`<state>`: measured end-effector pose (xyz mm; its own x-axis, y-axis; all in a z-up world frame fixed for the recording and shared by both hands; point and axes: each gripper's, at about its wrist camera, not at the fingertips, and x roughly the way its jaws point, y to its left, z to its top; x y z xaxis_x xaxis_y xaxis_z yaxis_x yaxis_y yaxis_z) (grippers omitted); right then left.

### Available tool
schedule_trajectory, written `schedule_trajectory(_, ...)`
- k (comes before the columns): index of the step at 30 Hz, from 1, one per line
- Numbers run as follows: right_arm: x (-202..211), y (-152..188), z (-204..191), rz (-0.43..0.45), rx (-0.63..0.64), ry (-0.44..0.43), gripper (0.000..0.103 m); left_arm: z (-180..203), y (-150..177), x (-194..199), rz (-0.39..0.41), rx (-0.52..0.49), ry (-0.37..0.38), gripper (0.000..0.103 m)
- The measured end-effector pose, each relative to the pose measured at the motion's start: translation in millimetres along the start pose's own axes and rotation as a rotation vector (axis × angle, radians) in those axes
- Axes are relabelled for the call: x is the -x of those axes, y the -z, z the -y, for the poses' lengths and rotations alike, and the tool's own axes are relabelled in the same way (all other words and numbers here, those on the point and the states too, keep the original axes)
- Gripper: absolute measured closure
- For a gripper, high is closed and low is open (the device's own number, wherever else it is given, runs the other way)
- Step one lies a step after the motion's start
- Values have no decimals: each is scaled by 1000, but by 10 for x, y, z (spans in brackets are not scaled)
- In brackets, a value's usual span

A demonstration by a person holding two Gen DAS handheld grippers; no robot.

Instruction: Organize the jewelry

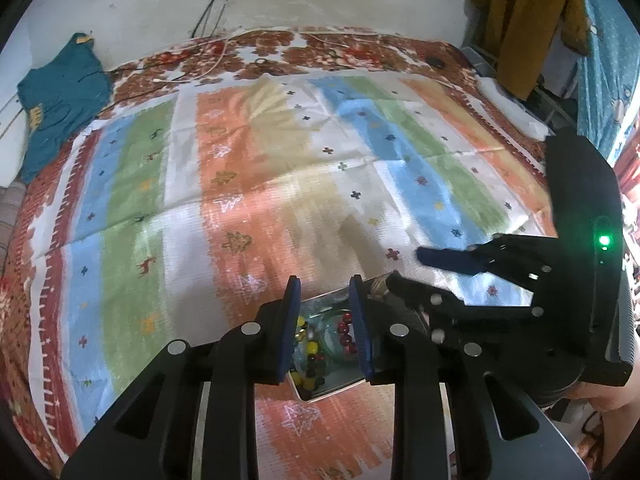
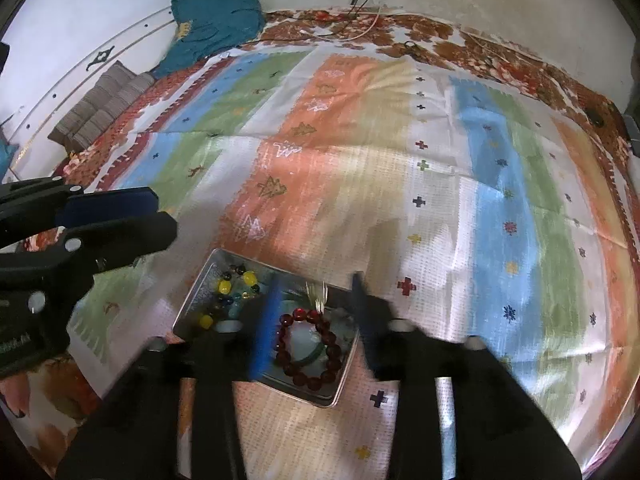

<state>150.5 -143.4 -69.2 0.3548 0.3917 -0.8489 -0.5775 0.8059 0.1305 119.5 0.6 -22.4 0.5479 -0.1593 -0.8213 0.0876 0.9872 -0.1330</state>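
Jewelry sits in a shallow metal tin (image 2: 200,292) at lower centre of the right wrist view, resting on a striped cloth (image 2: 360,168) spread over a bed.

Left to right in that view:
- Upper left: teal garment (image 2: 216,16) against the wall; below it a brown striped cushion (image 2: 100,108).
- Left edge, mid-height: left gripper (image 2: 156,216) seen from the side, above the cloth and just left of the tin. Jaws held apart, nothing between them.
- Tin, left part: loose yellow, dark and pale beads (image 2: 234,292).
- Tin, right part: dark red bead bracelet (image 2: 308,350), lying in a ring; a green band (image 2: 310,356) lies inside it.
- Right gripper (image 2: 316,292), blurred, over the tin; jaws wide open and empty, the bracelet showing between them.

Left wrist view:
- Left gripper (image 1: 324,284) jaws part open, empty, over the tin (image 1: 320,394), at bottom centre; beads (image 1: 310,350) and red bracelet (image 1: 346,330) show in the gap.
- Right gripper (image 1: 408,266) enters from the right, jaws spread, one at the tin's far corner.
- Upper right: mustard garment (image 1: 520,12) hanging.
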Motion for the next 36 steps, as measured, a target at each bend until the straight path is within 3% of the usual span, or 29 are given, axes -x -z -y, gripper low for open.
schedule_trajectory(8, 136, 104, 57, 17, -21, 8, 62, -110, 85, 128, 22, 56, -4, 69)
schedule_trajectory(26, 657, 503, -68, 145, 10, 40, 32, -59, 503, 467, 84, 60, -10, 32)
schedule_trajectory(30, 720, 571, -85, 159, 9, 33, 28, -34, 597, 520, 97, 56, -16, 20)
schedule_trajectory(36, 798, 678, -142, 173, 27, 30, 23, -20, 700, 591, 124, 62, -43, 10)
